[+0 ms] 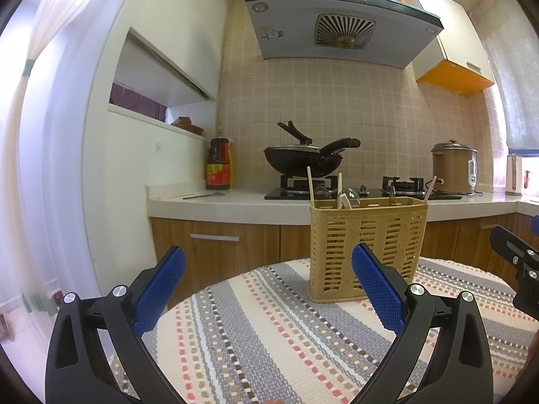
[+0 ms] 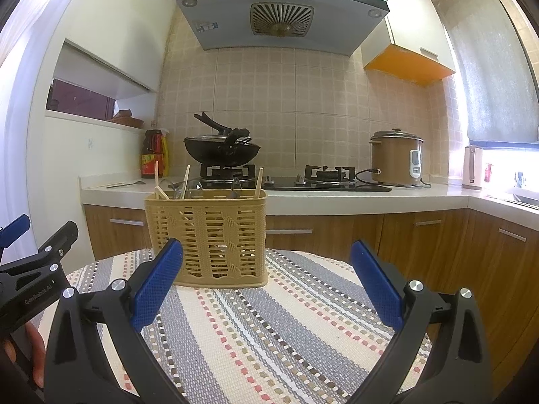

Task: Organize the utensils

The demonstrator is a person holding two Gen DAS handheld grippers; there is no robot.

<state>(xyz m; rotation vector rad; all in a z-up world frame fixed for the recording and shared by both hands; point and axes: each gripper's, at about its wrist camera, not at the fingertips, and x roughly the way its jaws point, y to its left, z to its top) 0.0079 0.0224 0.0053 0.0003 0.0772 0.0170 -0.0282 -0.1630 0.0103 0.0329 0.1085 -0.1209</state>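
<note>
**A home kitchen**

A range hood point(image 2: 282, 17) hangs over a gas hob point(image 2: 293, 179) with a black wok point(image 2: 222, 153). A rice cooker point(image 2: 397, 161) and what looks like a sauce bottle point(image 2: 152, 153) stand on the pale counter point(image 2: 353, 198), above wood-fronted cabinets point(image 2: 421, 235) and below beige wall tiles point(image 2: 303, 84).

Tan latticed basket point(image 2: 206, 235), striped dotted grey-cream-pink cloth point(image 2: 269, 330), blue fingers point(image 2: 156, 286)

Beige tiled wall point(image 2: 303, 84), grey range hood point(image 2: 279, 17) above black gas hob point(image 2: 303, 181), white countertop point(image 2: 337, 202) on wood-front cabinets point(image 2: 438, 235), orange-bottomed wall cupboard point(image 2: 407, 64) right, bright window point(image 2: 512, 165) far right, striped woven cloth point(image 2: 269, 336) near.
</note>
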